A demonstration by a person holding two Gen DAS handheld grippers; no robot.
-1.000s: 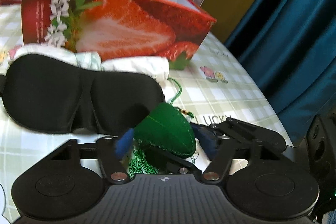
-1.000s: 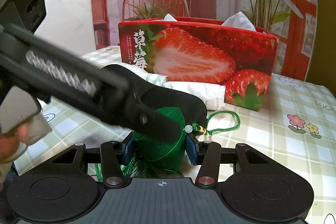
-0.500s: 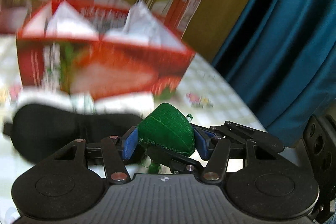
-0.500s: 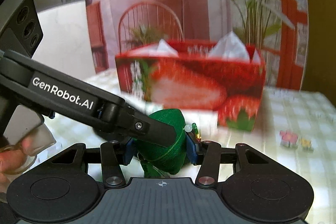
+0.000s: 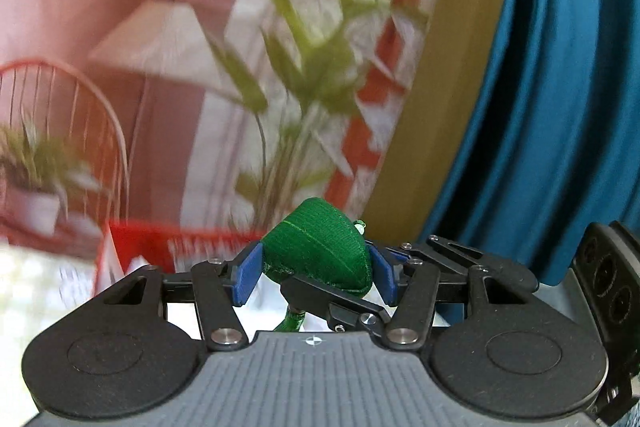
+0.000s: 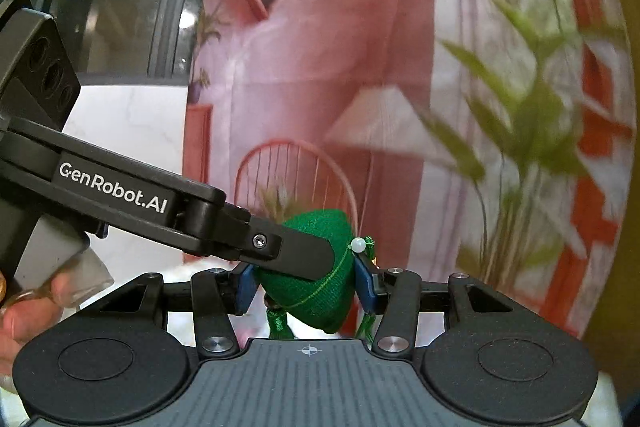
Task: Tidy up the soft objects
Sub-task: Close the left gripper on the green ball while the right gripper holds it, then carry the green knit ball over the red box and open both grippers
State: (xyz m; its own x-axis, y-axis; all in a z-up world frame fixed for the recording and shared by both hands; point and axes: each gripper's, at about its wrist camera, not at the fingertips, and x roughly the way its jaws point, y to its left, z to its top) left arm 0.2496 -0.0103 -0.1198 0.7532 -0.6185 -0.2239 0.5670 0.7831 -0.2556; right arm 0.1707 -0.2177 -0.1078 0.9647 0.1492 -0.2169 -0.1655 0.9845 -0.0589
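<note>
Left tool (image 5: 316, 273) pinches green pouch (image 5: 316, 253), blue pads (image 5: 248, 273) pressed on both sides. Right tool (image 6: 306, 285) also pinches the same green pouch (image 6: 316, 301), crossing in from 3 o'clock in the left view. Pouch is held up in the air between both tools, tassel (image 6: 280, 323) hanging at 6 o'clock, white bead (image 6: 358, 245) at its 2 o'clock. Red box (image 5: 160, 247) blurred, low at 9 o'clock. Teal curtain (image 5: 560, 87) at 3 o'clock.

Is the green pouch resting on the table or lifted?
Lifted: the green pouch sits between both grippers' pads, with only the backdrop behind and its tassel hanging free.
</note>
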